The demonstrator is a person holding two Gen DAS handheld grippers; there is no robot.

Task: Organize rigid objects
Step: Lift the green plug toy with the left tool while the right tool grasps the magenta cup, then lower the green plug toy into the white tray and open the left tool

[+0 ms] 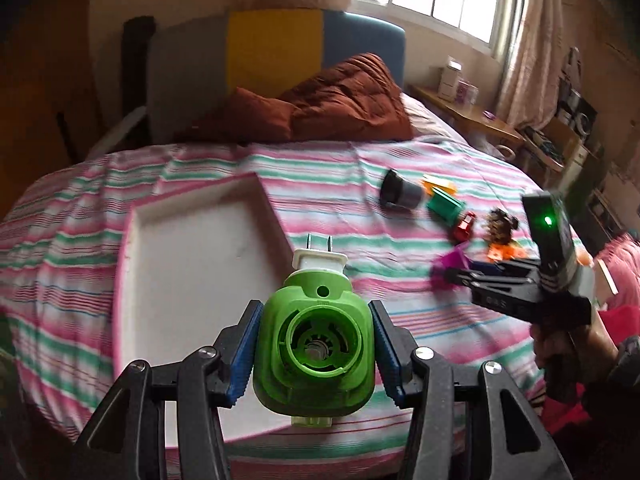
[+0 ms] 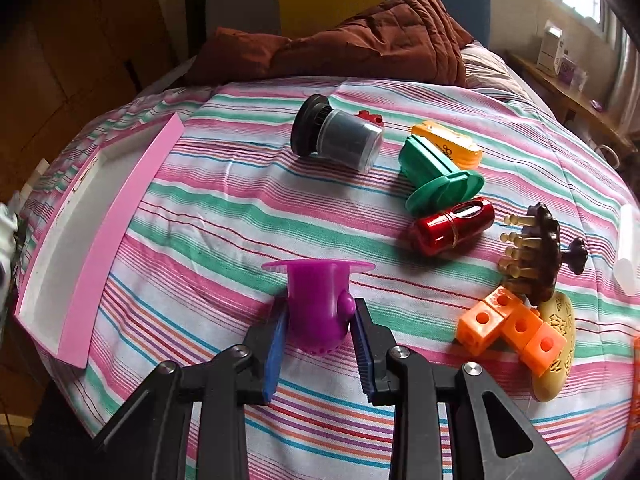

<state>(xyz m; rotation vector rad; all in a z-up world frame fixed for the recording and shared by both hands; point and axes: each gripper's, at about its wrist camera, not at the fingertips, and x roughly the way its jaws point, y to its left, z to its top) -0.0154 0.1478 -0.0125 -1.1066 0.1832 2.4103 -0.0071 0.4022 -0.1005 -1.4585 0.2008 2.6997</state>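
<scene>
Left tool (image 1: 314, 354): grips green plug-in (image 1: 312, 356) (over tray (image 1: 192, 264)) | right tool (image 2: 320, 340): nearly closed, clamps purple piece (image 2: 320, 304)

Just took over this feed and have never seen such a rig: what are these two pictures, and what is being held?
No robot arm here: a person holds a two-finger tool in each hand, each with a camera looking along its fingers. The left view shows the left tool clamped on a green plug-in device above a pink-edged white tray on a striped bedspread; the right tool shows at its right edge. The right view shows the right tool closed on a purple plastic piece. A dark jar, green piece, red cylinder and orange blocks lie loose.
</scene>
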